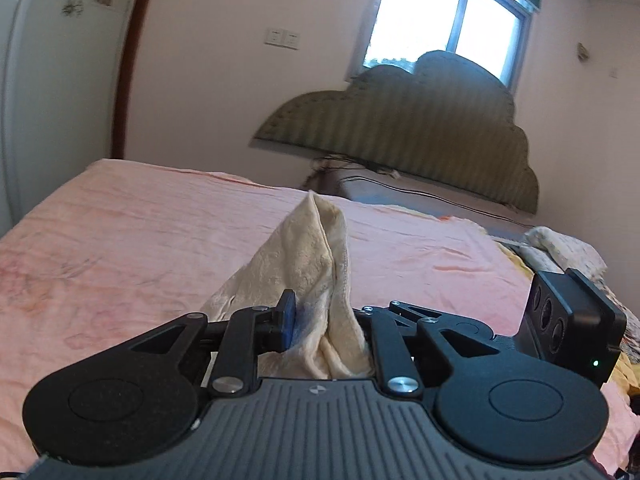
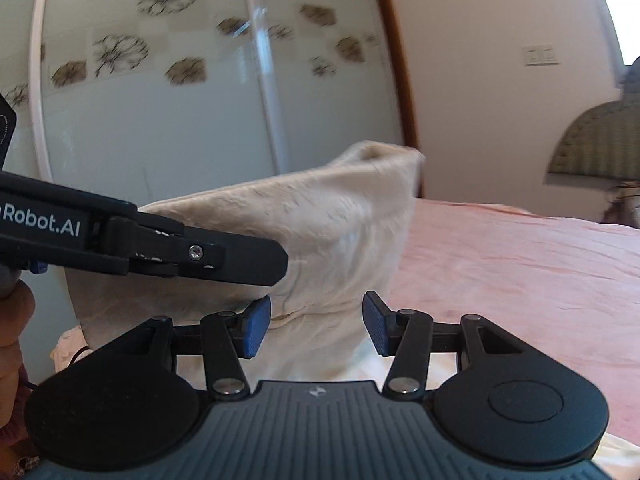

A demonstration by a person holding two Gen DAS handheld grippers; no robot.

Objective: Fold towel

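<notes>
A cream towel is lifted above the pink bed sheet. My left gripper is shut on a bunched part of it, and a peak of cloth stands up beyond the blue pad. In the right wrist view the towel hangs as a broad draped sheet, pinched at its left by the left gripper, which reaches in from the side. My right gripper is open just below and in front of the hanging cloth; its blue pads are spread wide and grip nothing. The right gripper's body shows at the right edge of the left wrist view.
The bed ends at a padded green headboard under a window. Crumpled bedding lies at the bed's right side. White sliding wardrobe doors with flower prints stand behind the towel. A hand holds the left gripper.
</notes>
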